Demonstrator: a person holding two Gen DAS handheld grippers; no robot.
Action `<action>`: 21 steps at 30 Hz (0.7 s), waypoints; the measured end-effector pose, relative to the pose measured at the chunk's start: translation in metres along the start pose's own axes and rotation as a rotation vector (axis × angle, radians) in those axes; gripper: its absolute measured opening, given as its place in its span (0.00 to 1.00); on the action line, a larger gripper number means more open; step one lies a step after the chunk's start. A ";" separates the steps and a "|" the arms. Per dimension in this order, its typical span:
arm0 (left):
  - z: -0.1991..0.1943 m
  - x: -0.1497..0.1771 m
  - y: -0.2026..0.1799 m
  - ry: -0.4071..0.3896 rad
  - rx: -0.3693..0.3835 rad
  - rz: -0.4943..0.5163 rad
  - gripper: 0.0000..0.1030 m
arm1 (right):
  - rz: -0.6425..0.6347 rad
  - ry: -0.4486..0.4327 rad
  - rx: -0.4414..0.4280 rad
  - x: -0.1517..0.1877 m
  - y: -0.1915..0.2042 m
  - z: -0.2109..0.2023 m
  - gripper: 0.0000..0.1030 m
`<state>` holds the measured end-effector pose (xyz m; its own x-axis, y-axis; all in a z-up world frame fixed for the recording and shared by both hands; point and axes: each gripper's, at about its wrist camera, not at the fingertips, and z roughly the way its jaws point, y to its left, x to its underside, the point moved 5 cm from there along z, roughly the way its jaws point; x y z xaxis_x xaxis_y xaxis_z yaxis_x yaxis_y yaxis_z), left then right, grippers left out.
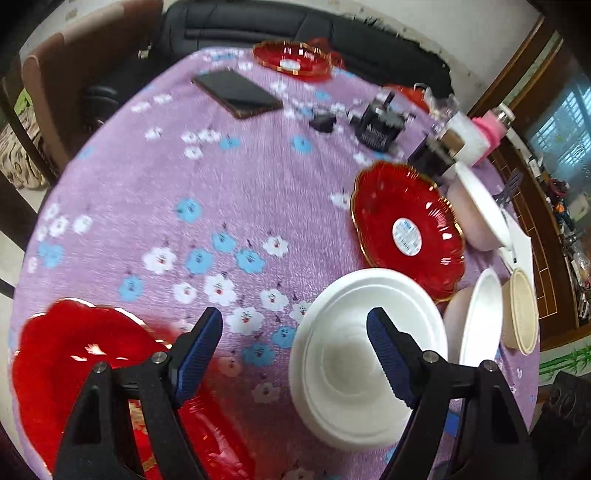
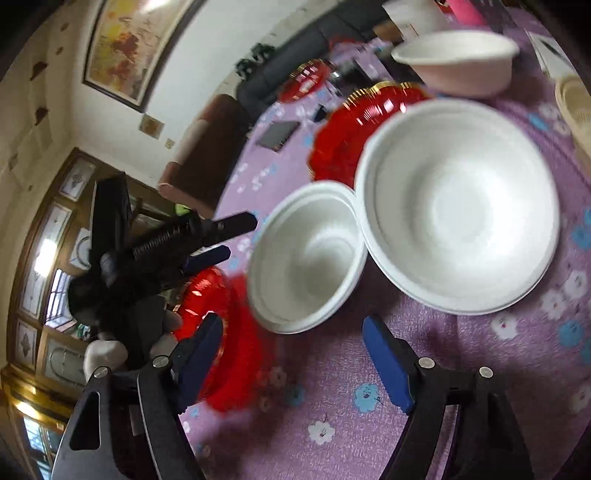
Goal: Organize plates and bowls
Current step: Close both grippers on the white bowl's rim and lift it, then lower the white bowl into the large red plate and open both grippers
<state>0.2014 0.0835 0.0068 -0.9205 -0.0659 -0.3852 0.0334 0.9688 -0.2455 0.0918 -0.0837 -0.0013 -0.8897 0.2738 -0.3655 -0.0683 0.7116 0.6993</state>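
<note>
In the left wrist view my left gripper (image 1: 295, 347) is open and empty above the purple flowered cloth, between a red plate (image 1: 74, 373) at its left and a stack of white bowls (image 1: 354, 354) at its right. Another red plate (image 1: 406, 229) lies beyond, a third (image 1: 291, 59) at the far edge. White bowls (image 1: 480, 321) (image 1: 476, 210) stand at the right. In the right wrist view my right gripper (image 2: 295, 350) is open and empty just short of a small white bowl stack (image 2: 306, 258) and a larger white bowl (image 2: 458, 206). The left gripper (image 2: 221, 236) shows at the left.
A phone (image 1: 236, 92), a black device (image 1: 380, 125), a pink bottle (image 1: 491, 125) and a beige bowl (image 1: 521, 310) sit on the table. A black sofa (image 1: 295, 22) and a brown chair (image 1: 55, 92) stand beyond the table edge.
</note>
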 end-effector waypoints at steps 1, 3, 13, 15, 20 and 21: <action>0.006 0.000 -0.005 0.007 -0.006 0.019 0.77 | 0.000 -0.006 0.008 -0.003 0.000 0.003 0.78; 0.016 -0.001 -0.010 0.016 -0.030 0.046 0.77 | -0.007 -0.032 0.041 -0.006 0.002 0.009 0.78; 0.014 0.007 0.005 0.040 -0.007 0.001 0.23 | -0.072 -0.071 0.101 -0.006 0.017 0.021 0.26; -0.001 0.009 0.005 0.012 0.007 0.003 0.23 | -0.087 -0.078 0.097 -0.004 0.024 0.017 0.26; -0.046 0.028 0.010 -0.055 0.049 0.000 0.23 | -0.165 -0.098 0.087 0.006 0.052 0.004 0.26; -0.054 0.030 0.012 -0.068 0.052 -0.006 0.23 | -0.179 -0.100 0.082 0.009 0.059 0.002 0.26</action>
<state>0.1530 0.1064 0.0404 -0.8922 -0.0892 -0.4427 0.0498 0.9549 -0.2927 0.0809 -0.0381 0.0356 -0.8172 0.1982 -0.5412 -0.1808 0.8035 0.5672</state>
